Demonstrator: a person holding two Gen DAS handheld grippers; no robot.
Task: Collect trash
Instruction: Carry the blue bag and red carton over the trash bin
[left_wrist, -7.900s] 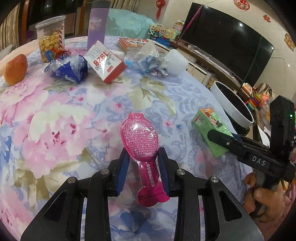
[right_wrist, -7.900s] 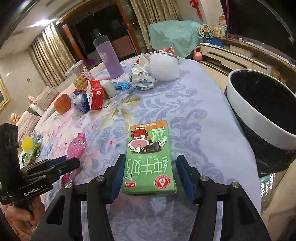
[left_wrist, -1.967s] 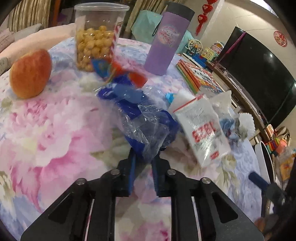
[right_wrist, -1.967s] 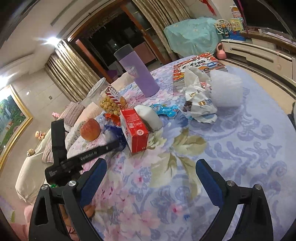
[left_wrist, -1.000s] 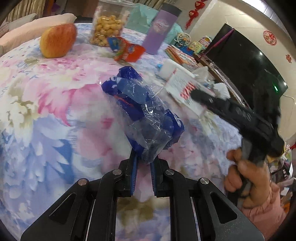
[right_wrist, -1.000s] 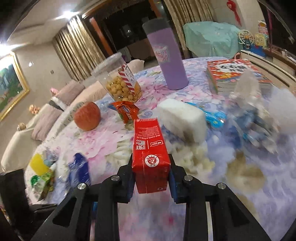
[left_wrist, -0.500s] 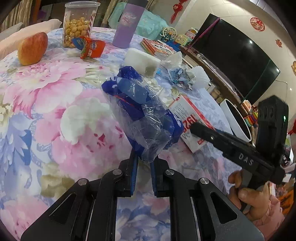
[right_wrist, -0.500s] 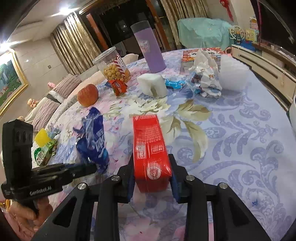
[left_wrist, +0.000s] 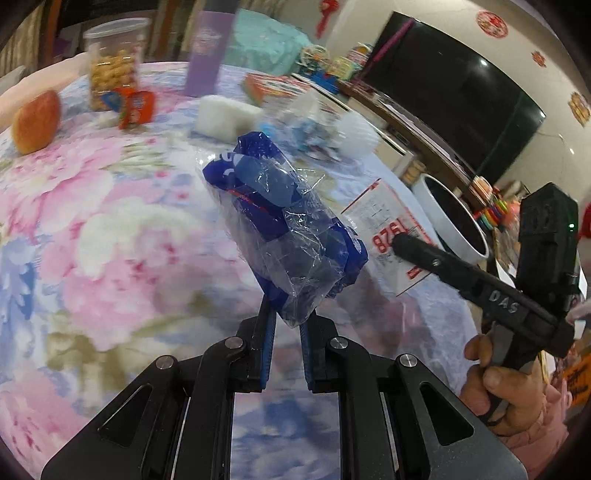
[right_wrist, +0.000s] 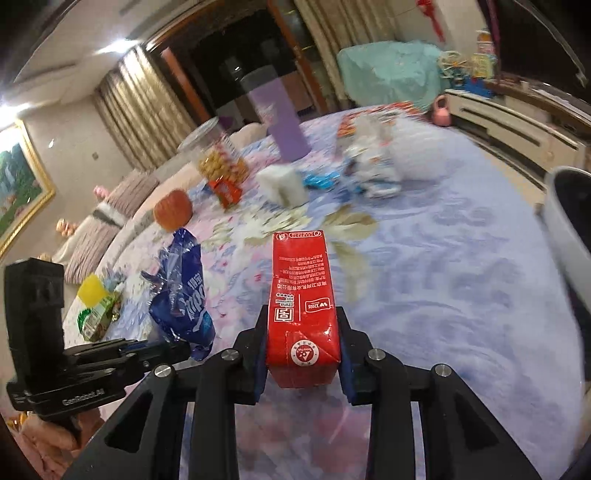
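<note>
The left tongs (left_wrist: 286, 325) were closed tightly on the lower end of a crumpled blue plastic wrapper (left_wrist: 284, 229), which was held up in the air above the flowered counter (left_wrist: 110, 229). The right tongs (right_wrist: 301, 354) were gripping a red drink carton (right_wrist: 301, 295) by its two sides; their jaws were closing a little at that moment, with the carton pressed between the pads. The carton was lifted clear of the counter and pointed away from the camera. In the left wrist view the carton (left_wrist: 391, 236) was seen just beside the wrapper, near the white rim of a dark trash bin (left_wrist: 458, 225) that stood beside the counter edge. On the far part of the counter an apple (left_wrist: 35, 122), a jar of snacks (left_wrist: 114, 62), a purple tumbler (left_wrist: 207, 55), a white foam block (left_wrist: 225, 118) and some crumpled wrappers (left_wrist: 310, 129) were seen, all blurred. The hand (left_wrist: 506, 391) holding the right tongs was visible at the right edge.
</note>
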